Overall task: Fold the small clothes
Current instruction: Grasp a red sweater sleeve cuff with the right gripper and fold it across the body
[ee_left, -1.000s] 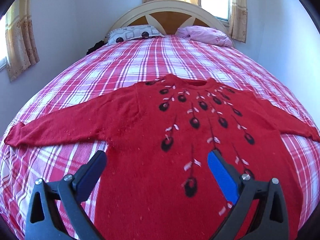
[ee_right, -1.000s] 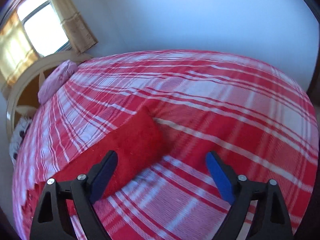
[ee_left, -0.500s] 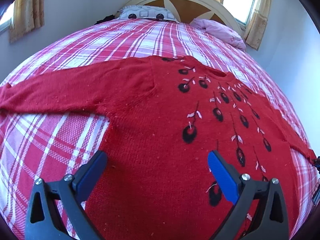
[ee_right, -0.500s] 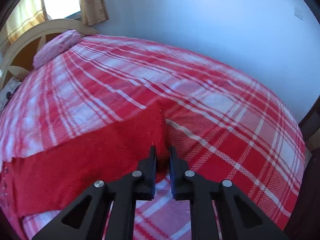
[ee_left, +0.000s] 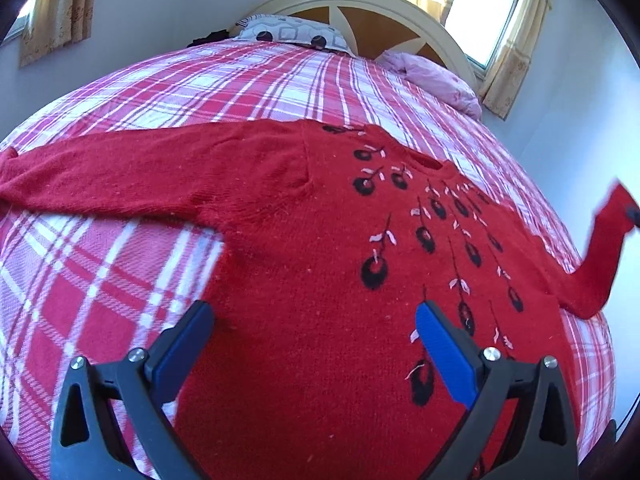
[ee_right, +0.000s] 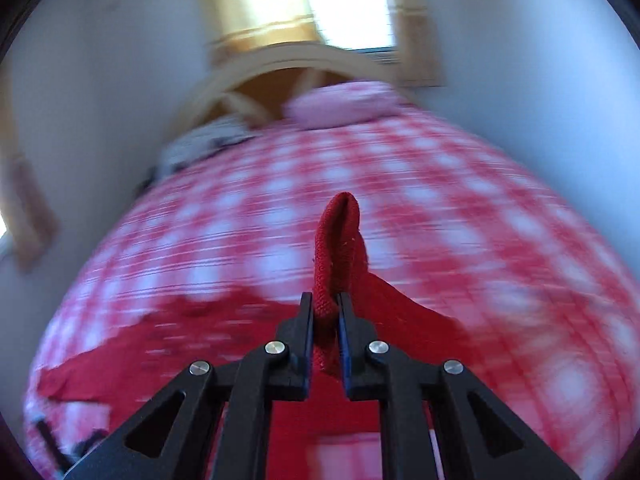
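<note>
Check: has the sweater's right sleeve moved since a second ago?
Yes. The right sleeve, pinched in the right gripper, is lifted off the plaid bedspread where it lay flat.

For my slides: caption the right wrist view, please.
Right gripper shut on the red sweater's sleeve, lifted above the plaid bed.

Your left gripper (ee_left: 312, 340) hangs angled downward over the near part of the bed, its 2 blue-padded fingers (ee_left: 444, 354) spread wide with nothing between them. Your right gripper (ee_right: 325, 304) also points downward, raised above the bed's right side, its 2 black fingers pinched tight on the red sleeve end (ee_right: 338, 248), which sticks up past the fingertips.
</note>
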